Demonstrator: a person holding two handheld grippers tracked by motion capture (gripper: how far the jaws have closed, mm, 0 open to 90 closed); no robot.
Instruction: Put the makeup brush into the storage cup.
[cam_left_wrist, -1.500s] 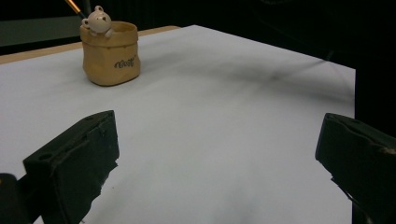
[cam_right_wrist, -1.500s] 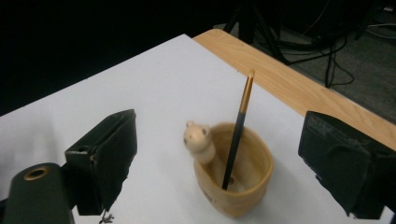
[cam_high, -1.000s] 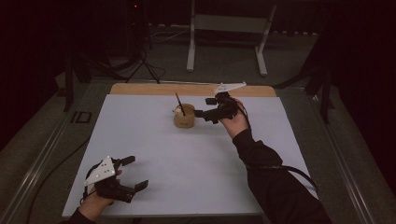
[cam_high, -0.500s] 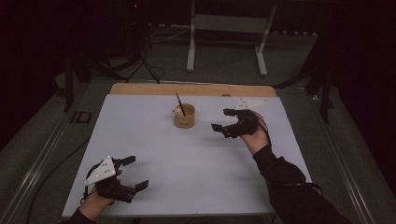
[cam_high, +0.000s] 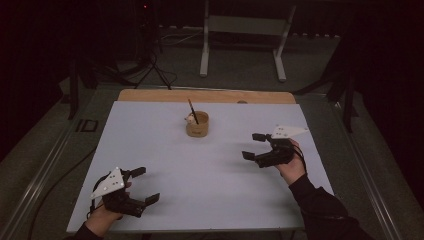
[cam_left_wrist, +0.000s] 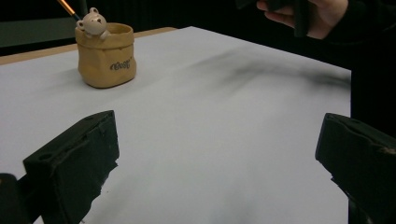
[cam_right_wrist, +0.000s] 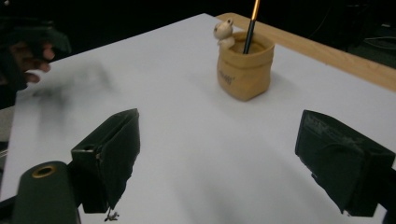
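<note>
Near the table's far edge a bear-decorated pot (cam_high: 197, 125) with a pencil (cam_high: 192, 110) is kept upright, while the left gripper (cam_high: 141, 186) and the right gripper (cam_high: 253, 146) are held wide apart and empty, well away from it.

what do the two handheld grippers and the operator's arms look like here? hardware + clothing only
Both are black two-jaw units with blocky black pads. The left gripper and right gripper each carry a pale three-cornered plate on top with small dark dots. A dark cable loops off the right one by the wrist. The right arm wears a dark long sleeve; the left hand has a dark cuff at the frame edge.
</note>
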